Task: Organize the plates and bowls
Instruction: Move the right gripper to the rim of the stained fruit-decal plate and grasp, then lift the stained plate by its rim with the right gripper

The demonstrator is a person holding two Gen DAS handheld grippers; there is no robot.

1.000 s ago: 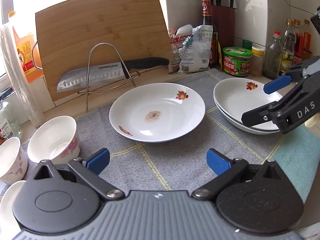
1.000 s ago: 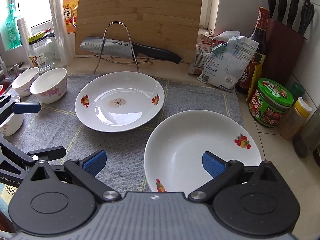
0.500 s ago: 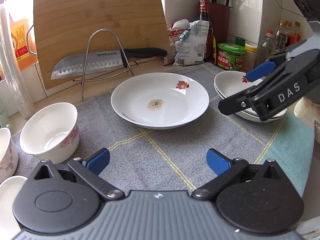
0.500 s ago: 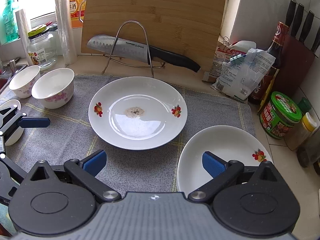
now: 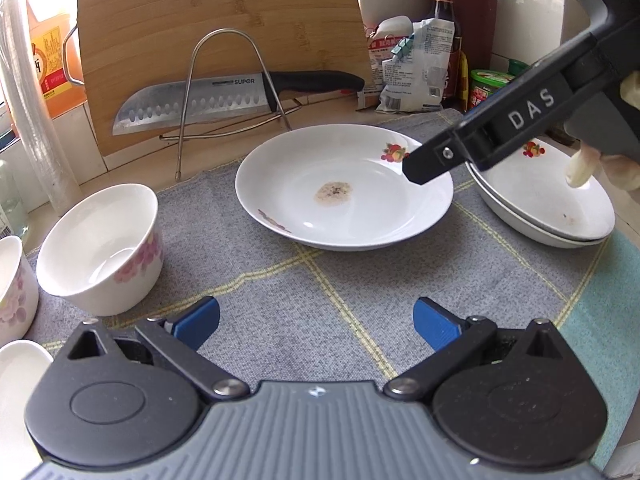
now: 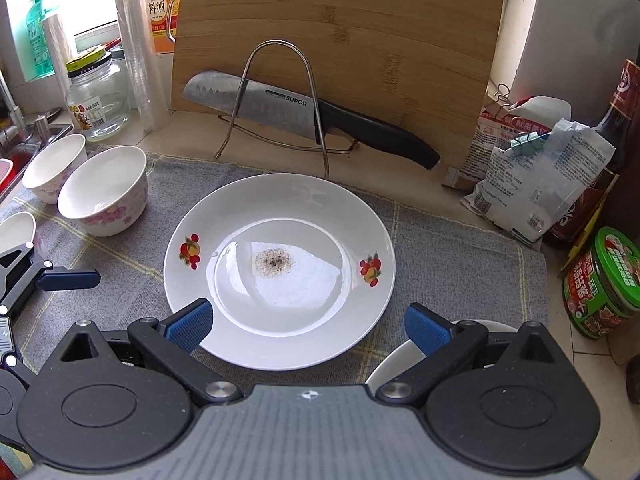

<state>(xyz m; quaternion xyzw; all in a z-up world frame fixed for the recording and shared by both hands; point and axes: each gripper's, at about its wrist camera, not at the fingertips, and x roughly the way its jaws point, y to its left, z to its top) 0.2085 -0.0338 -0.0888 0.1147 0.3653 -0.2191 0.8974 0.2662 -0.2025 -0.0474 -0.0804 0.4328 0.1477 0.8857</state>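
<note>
A white plate with fruit prints and a brown stain lies mid-mat. To its right stands a stack of two white plates, its rim just showing in the right wrist view. White bowls with pink flowers stand at the left. My right gripper is open, hovering over the stained plate's near rim; in the left wrist view its finger reaches over the plate's right edge. My left gripper is open above bare mat; one blue pad shows in the right wrist view.
A bamboo cutting board leans at the back behind a wire rack holding a cleaver. Bags, a green-lidded jar and a sauce bottle crowd the right. A glass jar stands at the left.
My right gripper has swung left from above the plate stack to over the stained plate. My left gripper has moved slightly forward and right, staying open.
</note>
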